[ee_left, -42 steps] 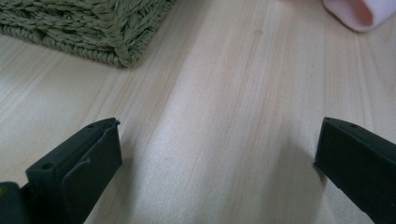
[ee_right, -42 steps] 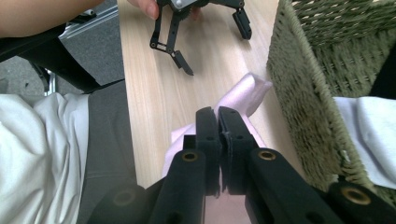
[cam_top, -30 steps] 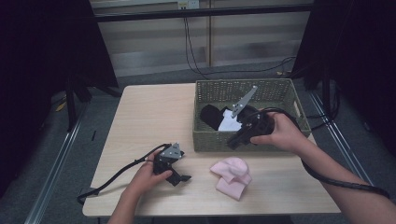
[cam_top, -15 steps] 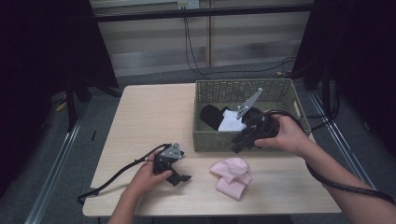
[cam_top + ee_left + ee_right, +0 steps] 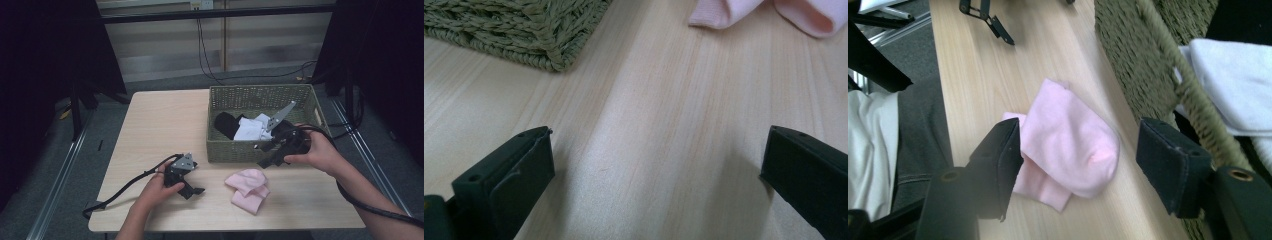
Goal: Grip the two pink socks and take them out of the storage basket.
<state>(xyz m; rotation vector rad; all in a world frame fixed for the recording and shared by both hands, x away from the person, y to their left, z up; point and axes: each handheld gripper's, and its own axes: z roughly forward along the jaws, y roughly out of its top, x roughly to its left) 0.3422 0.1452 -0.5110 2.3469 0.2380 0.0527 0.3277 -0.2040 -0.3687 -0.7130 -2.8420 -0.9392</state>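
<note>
A pink sock [image 5: 247,187] lies folded on the wooden table [image 5: 165,125] in front of a green woven basket [image 5: 225,152]. In the basket lie a white sock [image 5: 252,129] and a black sock [image 5: 226,125]. My right gripper [image 5: 261,156] hovers at the basket's front wall, above the pink sock [image 5: 1063,140]. Its jaws have just been opening and stand wide, gripping nothing; the sock lies below and beyond them. My left gripper [image 5: 192,190] rests on the table at the left, open [image 5: 659,165], with bare wood between its jaws.
In the left gripper view the basket's corner [image 5: 524,30] is ahead on the left and the pink sock [image 5: 774,12] at the top right. A black cable [image 5: 125,187] trails left from the left gripper. Dark stands and floor surround the table.
The right gripper has moved from over the basket down to its front wall, and its jaws have opened. The white sock it held now lies in the basket. The left gripper kept still.
</note>
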